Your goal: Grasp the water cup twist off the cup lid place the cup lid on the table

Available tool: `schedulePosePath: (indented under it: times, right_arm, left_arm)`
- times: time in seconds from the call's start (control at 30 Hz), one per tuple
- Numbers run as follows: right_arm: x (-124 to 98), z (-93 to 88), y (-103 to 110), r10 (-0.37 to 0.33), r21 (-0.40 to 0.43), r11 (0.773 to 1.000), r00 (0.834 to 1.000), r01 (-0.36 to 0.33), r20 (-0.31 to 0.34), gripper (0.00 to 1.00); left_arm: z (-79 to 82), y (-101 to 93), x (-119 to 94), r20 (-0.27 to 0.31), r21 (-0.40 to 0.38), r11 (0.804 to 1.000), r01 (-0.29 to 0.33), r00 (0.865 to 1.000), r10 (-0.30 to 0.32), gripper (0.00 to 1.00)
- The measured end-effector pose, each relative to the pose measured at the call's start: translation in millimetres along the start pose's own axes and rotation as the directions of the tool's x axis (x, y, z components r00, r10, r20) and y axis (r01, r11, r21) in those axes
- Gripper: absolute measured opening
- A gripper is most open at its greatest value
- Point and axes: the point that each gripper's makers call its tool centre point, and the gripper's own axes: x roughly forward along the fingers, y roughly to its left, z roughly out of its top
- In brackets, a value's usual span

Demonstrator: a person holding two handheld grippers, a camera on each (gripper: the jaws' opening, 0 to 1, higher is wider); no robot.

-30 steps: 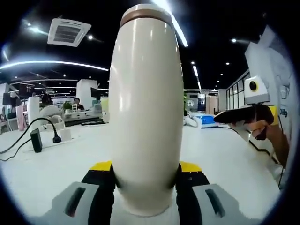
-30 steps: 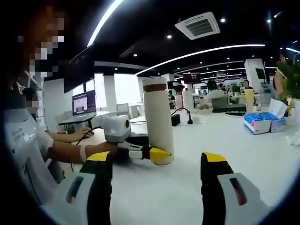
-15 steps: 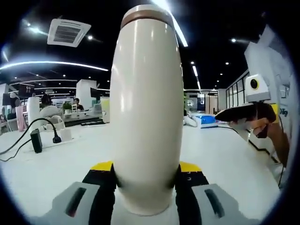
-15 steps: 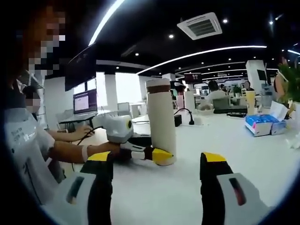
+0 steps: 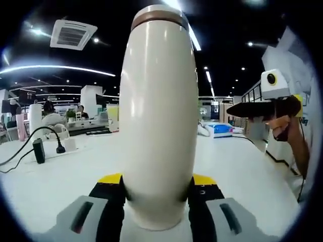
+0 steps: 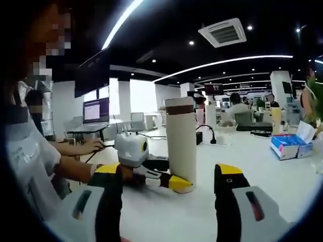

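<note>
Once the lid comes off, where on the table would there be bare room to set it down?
The white table is bare between the cup and the tissue box, ahead of the open right gripper. It is tighter at the cup's base, where the left gripper clamps it, and by the power strip and cable.

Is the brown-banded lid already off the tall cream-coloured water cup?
No, the brown-banded lid sits on top of the tall cream-coloured water cup, which the left gripper clamps near its base.
</note>
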Motion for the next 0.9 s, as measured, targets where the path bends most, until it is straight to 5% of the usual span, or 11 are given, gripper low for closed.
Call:
schedulePosePath:
  times: [0.9]
  right_arm:
    - [42, 53.9, 6, -0.027, -0.013, 1.0, 0.993, 0.029, 0.116, 0.73]
  left_arm:
    - [-2.0, -7.5, -7, -0.006, -0.012, 1.0, 0.008, 1.0, -0.008, 0.49]
